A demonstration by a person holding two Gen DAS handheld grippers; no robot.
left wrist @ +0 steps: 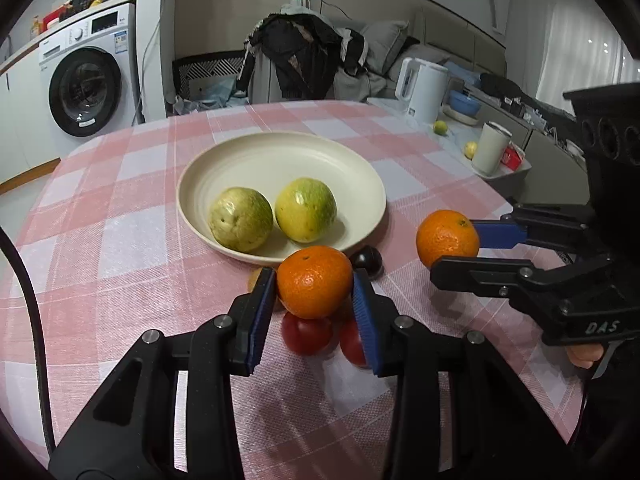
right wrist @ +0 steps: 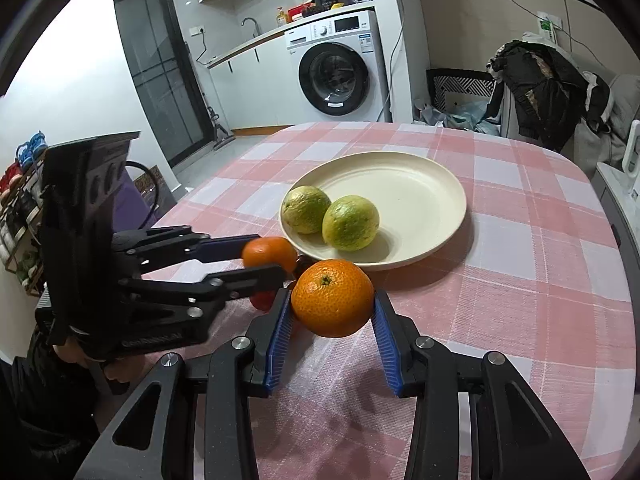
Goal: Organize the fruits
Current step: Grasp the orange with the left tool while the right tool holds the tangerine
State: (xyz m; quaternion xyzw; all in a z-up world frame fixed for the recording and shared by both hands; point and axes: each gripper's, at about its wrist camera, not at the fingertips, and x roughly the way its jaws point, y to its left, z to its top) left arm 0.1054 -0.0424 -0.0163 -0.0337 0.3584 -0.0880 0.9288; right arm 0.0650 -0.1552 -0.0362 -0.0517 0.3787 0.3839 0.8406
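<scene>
A cream plate (left wrist: pixel 256 156) (right wrist: pixel 416 184) on the pink checked tablecloth holds two yellow-green fruits (left wrist: pixel 241 224) (left wrist: pixel 306 209) (right wrist: pixel 306 209) (right wrist: pixel 351 222). My left gripper (left wrist: pixel 314 288) (right wrist: pixel 266 254) is shut on an orange (left wrist: pixel 314 281) (right wrist: pixel 267 255), held just in front of the plate's near rim. My right gripper (right wrist: pixel 332 304) (left wrist: pixel 460 246) is shut on a second orange (right wrist: pixel 332 298) (left wrist: pixel 447 237) to the right of the plate. Under the left gripper lie two red fruits (left wrist: pixel 306 334) (left wrist: pixel 353 342), a dark round fruit (left wrist: pixel 366 259) and a brownish one (left wrist: pixel 256 279), partly hidden.
A white kettle (left wrist: pixel 422 84), a white cup (left wrist: pixel 490 146), a blue bowl (left wrist: pixel 464 102) and two small yellow-green fruits (left wrist: pixel 440 127) sit on a side counter at the right. A chair draped with clothes (left wrist: pixel 304 56) stands beyond the table. A washing machine (left wrist: pixel 86 76) is at the far left.
</scene>
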